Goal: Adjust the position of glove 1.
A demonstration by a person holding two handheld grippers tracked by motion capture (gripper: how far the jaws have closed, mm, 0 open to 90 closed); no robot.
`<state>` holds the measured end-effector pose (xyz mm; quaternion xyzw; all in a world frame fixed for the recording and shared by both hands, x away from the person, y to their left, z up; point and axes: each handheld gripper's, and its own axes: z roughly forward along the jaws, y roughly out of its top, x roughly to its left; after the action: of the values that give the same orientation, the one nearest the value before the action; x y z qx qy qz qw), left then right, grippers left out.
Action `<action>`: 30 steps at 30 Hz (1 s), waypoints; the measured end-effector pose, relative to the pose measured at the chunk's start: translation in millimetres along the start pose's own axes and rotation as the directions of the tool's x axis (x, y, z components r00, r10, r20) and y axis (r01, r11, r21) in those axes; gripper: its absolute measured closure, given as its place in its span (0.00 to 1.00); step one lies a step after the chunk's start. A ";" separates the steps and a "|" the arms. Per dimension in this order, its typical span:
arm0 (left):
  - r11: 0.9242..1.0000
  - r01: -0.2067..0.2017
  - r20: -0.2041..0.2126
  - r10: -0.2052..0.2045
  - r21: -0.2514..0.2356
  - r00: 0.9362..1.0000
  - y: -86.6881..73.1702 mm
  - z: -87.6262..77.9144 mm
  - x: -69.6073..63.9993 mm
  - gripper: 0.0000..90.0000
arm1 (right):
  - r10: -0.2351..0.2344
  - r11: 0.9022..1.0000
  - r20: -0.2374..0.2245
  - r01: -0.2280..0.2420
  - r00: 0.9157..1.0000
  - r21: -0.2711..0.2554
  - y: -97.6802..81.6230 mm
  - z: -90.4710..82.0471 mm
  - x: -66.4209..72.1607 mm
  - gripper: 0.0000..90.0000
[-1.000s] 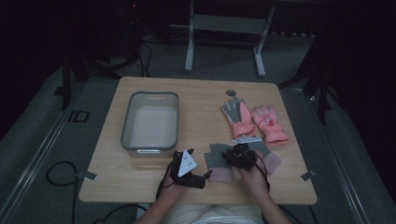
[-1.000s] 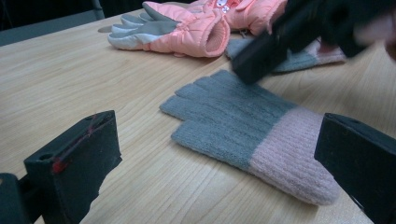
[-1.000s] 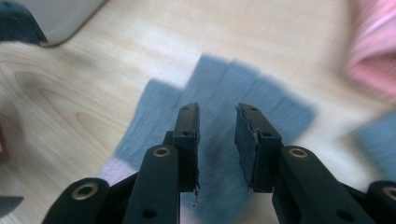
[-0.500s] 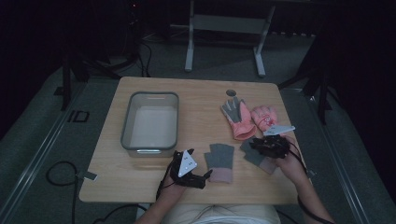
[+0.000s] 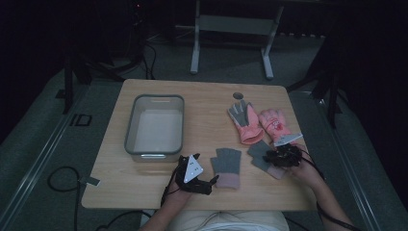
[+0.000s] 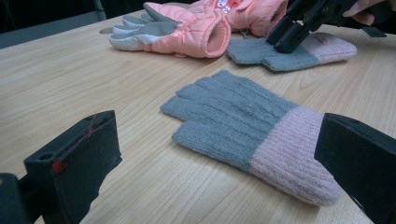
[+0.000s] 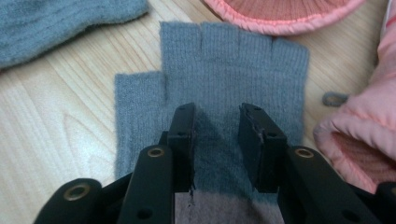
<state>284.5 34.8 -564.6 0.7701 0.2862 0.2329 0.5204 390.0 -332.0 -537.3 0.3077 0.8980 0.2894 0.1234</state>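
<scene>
— Right gripper [image 5: 280,157]?
— Mine sits on the grey knit glove [image 7: 233,70], tips down on the wool, jaws partly apart, nothing pinched. It lies at 5 o'clock of the pink gloves [image 5: 260,122].
— Left gripper [image 5: 199,180]?
— Jaws wide apart, second grey glove [image 6: 247,130] between, untouched.

Beneath the right gripper [image 5: 281,156], the pink ribbed cuff of the grey knitted fingerless glove [image 7: 233,79] runs off the bottom edge behind the jaws, and whether the pads pinch the wool cannot be told. Right of the jaws, the padded pink winter glove [image 7: 359,135] is cut by the frame. Ahead, another pink padded cuff [image 7: 280,11] is cropped.
</scene>
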 end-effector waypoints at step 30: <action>1.000 -0.023 -0.008 0.023 0.002 1.000 0.2 0.0 -1.9 0.00 | 0.562 0.818 0.152 -0.519 0.813 -0.249 6.0 -53.2 88.4 0.95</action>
<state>283.1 33.4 -564.5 0.7728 0.2796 0.2415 0.5161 302.7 -296.6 -494.9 0.5674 0.7207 0.3635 0.1632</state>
